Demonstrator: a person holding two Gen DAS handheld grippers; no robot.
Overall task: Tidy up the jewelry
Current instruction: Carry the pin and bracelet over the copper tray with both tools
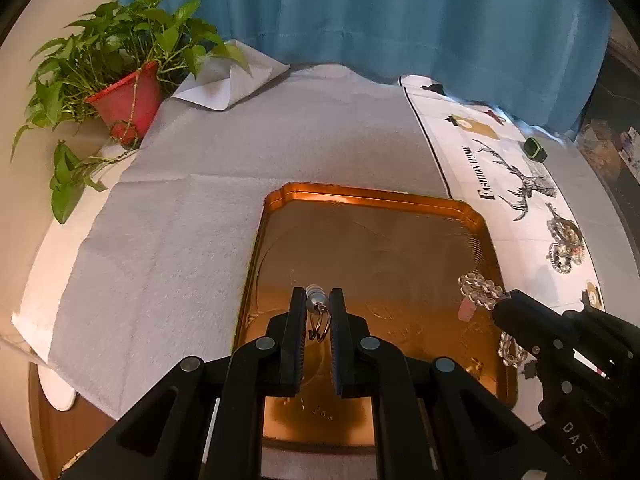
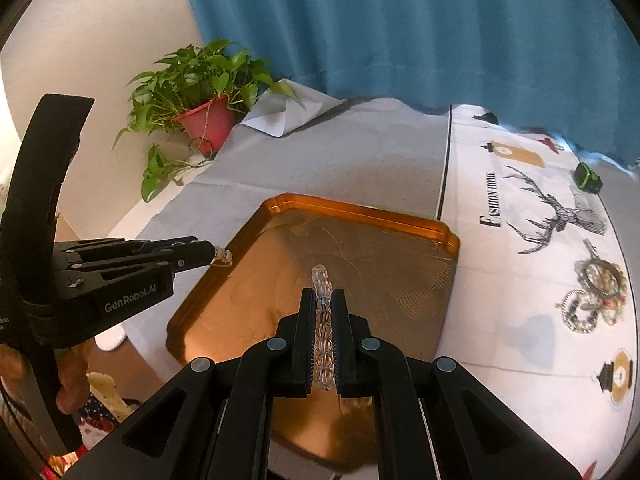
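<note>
Right gripper (image 2: 323, 300) is clamping a clear glass-bead bracelet (image 2: 322, 320) over the shallow copper-gold metal tray (image 2: 400, 224); the strand's long axis is running along the fingers, its loop end poking out toward the far rim. Left gripper (image 1: 318, 300) is pinching a small silver bead earring with wire hook (image 1: 316, 304), bead pointing far, hook trailing near, also over the tray. Left gripper body is reading "GenRobot.AI"; right reads "DAS". White printed cloth (image 2: 520, 320) at right is showing "FASHION HOME" beside a stag drawing. Heap of remaining jewelry (image 2: 596, 300) is lying on it. Red-potted green plant (image 2: 204, 120) is standing far left on the grey cloth (image 1: 180, 220), clear of the tray.
</note>
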